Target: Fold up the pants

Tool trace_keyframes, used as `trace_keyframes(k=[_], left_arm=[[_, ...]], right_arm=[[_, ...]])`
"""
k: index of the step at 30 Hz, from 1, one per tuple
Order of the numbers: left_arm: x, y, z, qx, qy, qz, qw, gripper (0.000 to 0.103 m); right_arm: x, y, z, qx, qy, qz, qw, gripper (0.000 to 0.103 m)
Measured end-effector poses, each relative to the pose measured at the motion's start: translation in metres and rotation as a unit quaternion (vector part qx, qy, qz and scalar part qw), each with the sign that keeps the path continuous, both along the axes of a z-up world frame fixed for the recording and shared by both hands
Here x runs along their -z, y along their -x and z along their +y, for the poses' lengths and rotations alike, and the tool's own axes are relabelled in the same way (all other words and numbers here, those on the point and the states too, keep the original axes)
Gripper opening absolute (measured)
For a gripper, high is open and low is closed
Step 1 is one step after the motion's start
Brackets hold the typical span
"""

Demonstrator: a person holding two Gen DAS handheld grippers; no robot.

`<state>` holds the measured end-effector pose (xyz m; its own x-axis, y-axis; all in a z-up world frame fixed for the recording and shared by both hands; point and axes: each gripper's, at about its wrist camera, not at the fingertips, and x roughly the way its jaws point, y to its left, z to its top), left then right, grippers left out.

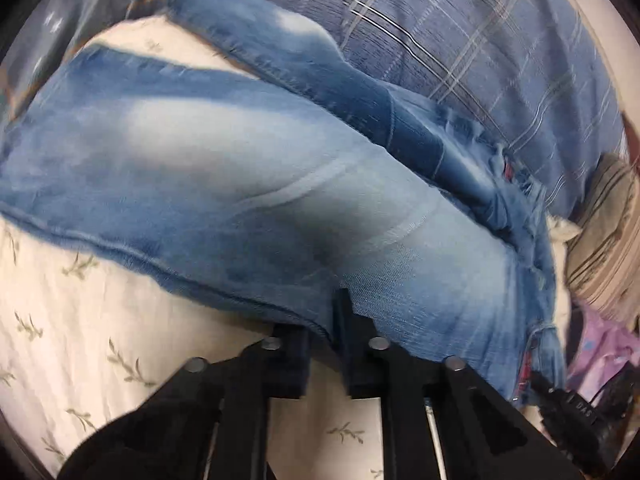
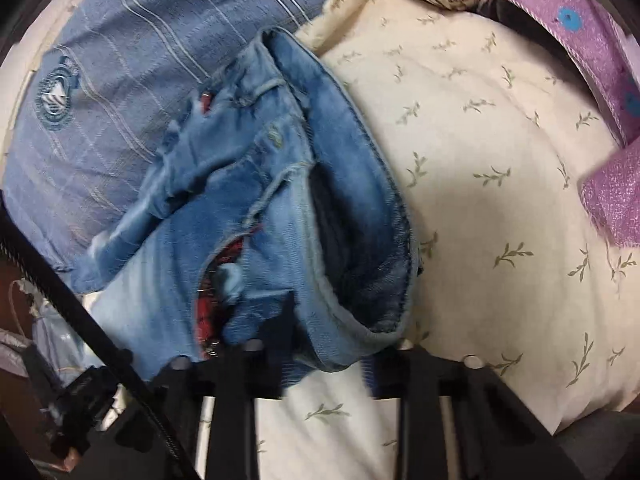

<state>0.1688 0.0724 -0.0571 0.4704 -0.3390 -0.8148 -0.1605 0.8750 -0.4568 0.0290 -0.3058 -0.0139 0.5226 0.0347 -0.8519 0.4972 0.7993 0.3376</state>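
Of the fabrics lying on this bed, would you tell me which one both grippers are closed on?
The faded blue jeans: left gripper pinches a leg edge, right gripper the waistband. The plaid blue shirt and purple cloth lie untouched.

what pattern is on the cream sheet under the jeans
Small green leaf sprigs on the cream sheet; clearest in the right wrist view.

Both wrist cameras look steeply down along their fingers, very close to the jeans [image 1: 248, 200] on the leaf-print bed sheet [image 2: 500, 184]. The left view faces a leg, the right the waistband. Both share the jeans, sheet and blue plaid pillow [image 1: 460, 52].
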Motion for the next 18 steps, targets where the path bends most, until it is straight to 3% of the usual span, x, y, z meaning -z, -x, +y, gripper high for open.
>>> trace_keyframes(k=[4, 8, 11, 13, 15, 16, 17, 18], left_arm=[[-0.011, 0.028, -0.008, 0.016, -0.022, -0.007, 0.9996, 0.003], [-0.020, 0.066, -0.024, 0.048, -0.025, -0.011, 0.9985, 0.004], [0.006, 0.068, -0.038, 0.057, -0.063, 0.013, 0.9963, 0.005], [0.004, 0.069, -0.049, 0.053, -0.087, -0.012, 0.9947, 0.006], [0.000, 0.071, -0.063, 0.059, -0.119, -0.027, 0.9907, 0.008], [-0.001, 0.070, -0.066, 0.058, -0.130, -0.033, 0.9892, 0.013], [-0.003, 0.078, -0.067, 0.057, -0.142, -0.039, 0.9874, 0.017], [-0.003, 0.081, -0.070, 0.055, -0.150, -0.044, 0.9861, 0.020]], right_arm=[[-0.017, 0.013, -0.001, -0.007, 0.014, -0.028, 0.999, 0.016], [-0.036, 0.044, -0.015, 0.021, 0.016, -0.048, 0.998, 0.014], [-0.022, 0.049, -0.009, 0.028, 0.033, -0.008, 0.999, 0.016], [-0.005, 0.041, -0.001, 0.025, 0.054, 0.032, 0.998, 0.017], [0.001, 0.034, 0.004, 0.025, 0.085, 0.055, 0.995, 0.029], [0.001, 0.032, 0.006, 0.024, 0.096, 0.059, 0.993, 0.030], [-0.001, 0.033, 0.008, 0.025, 0.103, 0.056, 0.993, 0.037], [-0.004, 0.036, 0.009, 0.030, 0.108, 0.048, 0.993, 0.052]])
